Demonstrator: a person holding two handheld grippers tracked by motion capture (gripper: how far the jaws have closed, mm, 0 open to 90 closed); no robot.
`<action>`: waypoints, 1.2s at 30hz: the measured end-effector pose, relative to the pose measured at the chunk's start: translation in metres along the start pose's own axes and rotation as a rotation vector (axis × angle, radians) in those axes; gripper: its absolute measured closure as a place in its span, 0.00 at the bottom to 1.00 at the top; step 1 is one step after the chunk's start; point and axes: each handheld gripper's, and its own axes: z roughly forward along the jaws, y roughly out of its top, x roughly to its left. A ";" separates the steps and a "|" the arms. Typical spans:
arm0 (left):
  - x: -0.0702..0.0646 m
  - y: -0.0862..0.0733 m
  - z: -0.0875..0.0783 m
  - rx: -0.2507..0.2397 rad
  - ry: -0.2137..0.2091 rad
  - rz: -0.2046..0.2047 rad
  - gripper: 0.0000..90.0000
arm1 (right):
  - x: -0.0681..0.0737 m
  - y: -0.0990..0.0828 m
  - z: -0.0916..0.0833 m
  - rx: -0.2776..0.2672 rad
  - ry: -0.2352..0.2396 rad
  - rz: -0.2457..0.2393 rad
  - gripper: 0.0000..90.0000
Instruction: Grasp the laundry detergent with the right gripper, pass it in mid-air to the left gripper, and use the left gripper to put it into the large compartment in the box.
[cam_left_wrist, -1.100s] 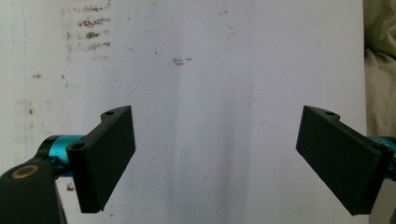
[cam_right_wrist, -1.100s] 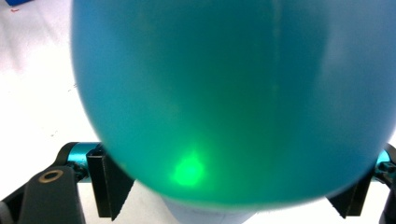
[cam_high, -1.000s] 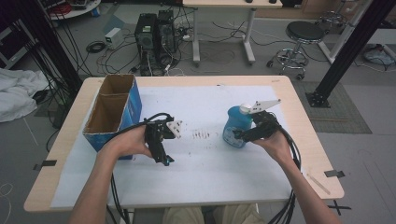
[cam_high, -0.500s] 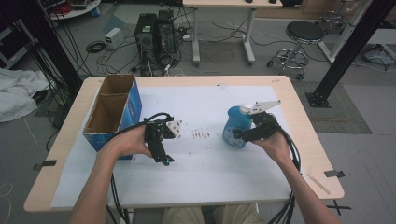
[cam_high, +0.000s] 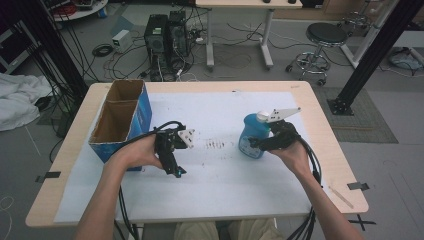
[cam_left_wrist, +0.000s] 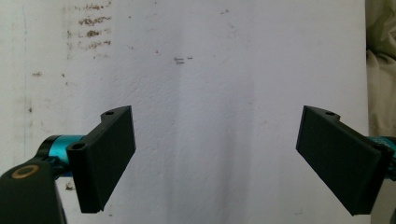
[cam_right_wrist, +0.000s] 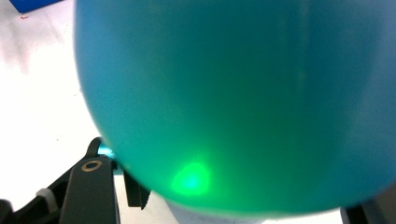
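A blue bottle (cam_high: 249, 139) with a white cap stands upright on the white table cover, right of centre. My right gripper (cam_high: 258, 144) reaches it from the right. Its jaws have just been closing with the bottle between them, and they now lie against its sides. In the right gripper view the blue bottle (cam_right_wrist: 233, 93) sits close in front of the camera, between the jaws of my right gripper (cam_right_wrist: 247, 205). My left gripper (cam_high: 175, 169) is held left of centre, pointing down at the cover. In its own view the left gripper (cam_left_wrist: 215, 158) stands open, with nothing between its jaws.
A blue cardboard box (cam_high: 120, 120) with two open compartments stands at the table's left side. Dark smudges (cam_high: 217, 145) mark the white cover (cam_high: 220, 190) between the grippers. Cables trail from both grippers off the near edge.
Both hands stay where they were, and the bottle has not moved.
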 end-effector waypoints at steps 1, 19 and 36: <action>0.000 0.000 0.000 0.000 0.001 0.000 0.13 | 0.000 0.000 0.000 0.000 -0.001 -0.002 0.37; 0.000 0.000 0.000 -0.005 0.004 0.009 0.13 | 0.002 -0.003 0.001 -0.027 0.000 -0.007 0.50; -0.003 0.006 -0.018 -0.032 0.033 -0.008 0.13 | 0.008 0.005 0.001 -0.017 0.042 -0.063 0.52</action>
